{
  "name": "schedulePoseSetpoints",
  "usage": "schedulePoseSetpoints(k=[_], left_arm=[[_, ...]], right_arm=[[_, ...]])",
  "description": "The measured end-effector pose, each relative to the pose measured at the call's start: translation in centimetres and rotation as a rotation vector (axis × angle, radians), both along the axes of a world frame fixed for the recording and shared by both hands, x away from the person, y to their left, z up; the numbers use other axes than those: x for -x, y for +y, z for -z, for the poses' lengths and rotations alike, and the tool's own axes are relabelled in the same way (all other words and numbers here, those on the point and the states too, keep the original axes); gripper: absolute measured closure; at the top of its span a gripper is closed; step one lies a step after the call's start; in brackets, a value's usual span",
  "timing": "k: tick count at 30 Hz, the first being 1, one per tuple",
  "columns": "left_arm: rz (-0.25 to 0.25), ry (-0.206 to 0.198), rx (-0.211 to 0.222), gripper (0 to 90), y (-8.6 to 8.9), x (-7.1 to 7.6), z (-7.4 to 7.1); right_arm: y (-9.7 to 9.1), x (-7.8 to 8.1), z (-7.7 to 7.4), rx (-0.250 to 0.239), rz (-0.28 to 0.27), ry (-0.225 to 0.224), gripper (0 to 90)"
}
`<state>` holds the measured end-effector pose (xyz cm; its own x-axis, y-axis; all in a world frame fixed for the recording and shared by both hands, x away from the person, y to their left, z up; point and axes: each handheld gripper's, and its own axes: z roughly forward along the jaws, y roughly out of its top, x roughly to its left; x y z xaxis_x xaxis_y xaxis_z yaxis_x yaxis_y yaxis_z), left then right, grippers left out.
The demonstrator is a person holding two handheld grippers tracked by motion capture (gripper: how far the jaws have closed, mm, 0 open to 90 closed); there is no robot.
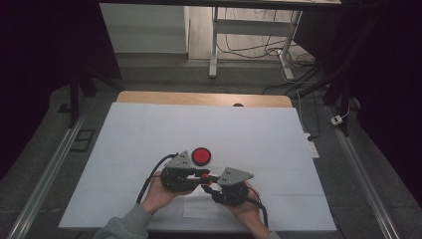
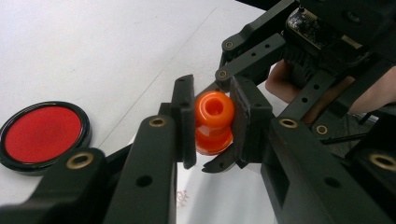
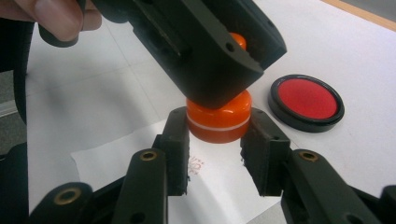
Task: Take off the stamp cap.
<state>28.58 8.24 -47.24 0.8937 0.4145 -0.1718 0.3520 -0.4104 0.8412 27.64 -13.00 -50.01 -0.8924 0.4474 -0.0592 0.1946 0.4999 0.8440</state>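
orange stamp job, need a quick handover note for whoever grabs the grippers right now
Left gripper: shut on the orange stamp at its upper knob.
Right gripper: jaws at the stamp's lower cap, one on each side.
Both held over the white paper, which bears a small red mark. Red ink pad sits open on the table just beyond.
Left, probably: cap it, set it down.

Wooden table (image 1: 149, 96) covered by a white sheet (image 1: 149, 134). Near the sheet's middle, toward the near edge, a round red-topped black lid (image 1: 201, 156). At the near edge, a small paper slip (image 1: 199, 208) lying flat.
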Motion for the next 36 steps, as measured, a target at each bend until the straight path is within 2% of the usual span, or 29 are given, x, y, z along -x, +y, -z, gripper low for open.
schedulePoseSetpoints(k=[18,25,36], left_arm=[[-0.006,-0.003,-0.005,72.9,-0.13,0.05,0.14],[-0.008,-0.015,0.008,73.1,-0.06,0.12,0.16],[-0.006,-0.014,0.029,73.3,0.07,0.11,0.44]], right_arm=[[-0.08,0.12,-0.05,-0.005,0.000,-0.002,64.3],[-0.08,0.33,-0.14,0.002,0.005,-0.036,64.9],[-0.21,0.37,-0.04,0.003,0.006,-0.040,65.0]])
